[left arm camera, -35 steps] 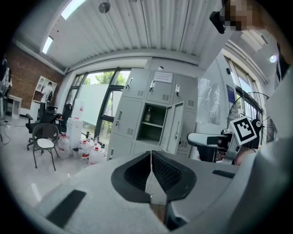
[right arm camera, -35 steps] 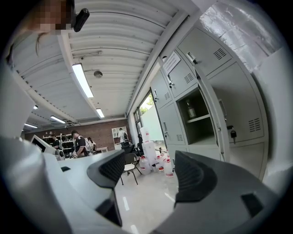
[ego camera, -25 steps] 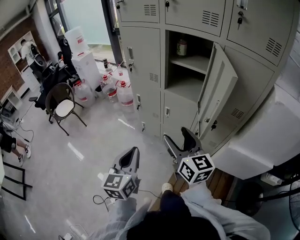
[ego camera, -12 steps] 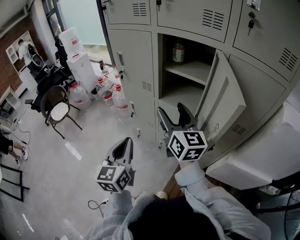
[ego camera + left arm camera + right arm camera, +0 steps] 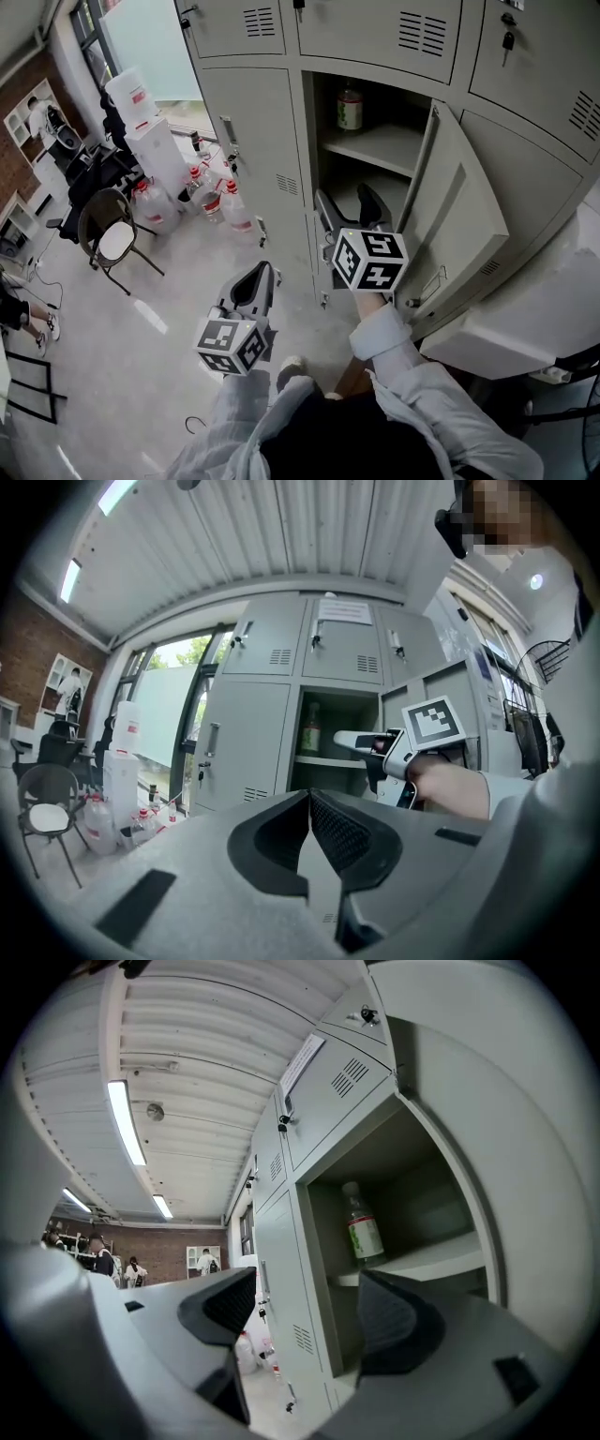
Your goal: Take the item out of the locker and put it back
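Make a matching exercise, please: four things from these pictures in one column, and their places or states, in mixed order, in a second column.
1. bottle
2. locker door
3. left gripper
4. right gripper

a. jaws apart, nothing between them
b. swung open
c. standing on the shelf
d. jaws together

Pairs: 1-c; 2-b; 3-d; 4-a

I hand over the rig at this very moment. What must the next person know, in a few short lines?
Left gripper: jaws together, empty, held low, outside the locker.
Right gripper: jaws apart, empty, raised in front of the open compartment.
Bottle: upright on the upper shelf, untouched; locker door open.
Done: only the door is open.
Left: reach in with the right gripper, grip the bottle, take it out, then put it back on the shelf.
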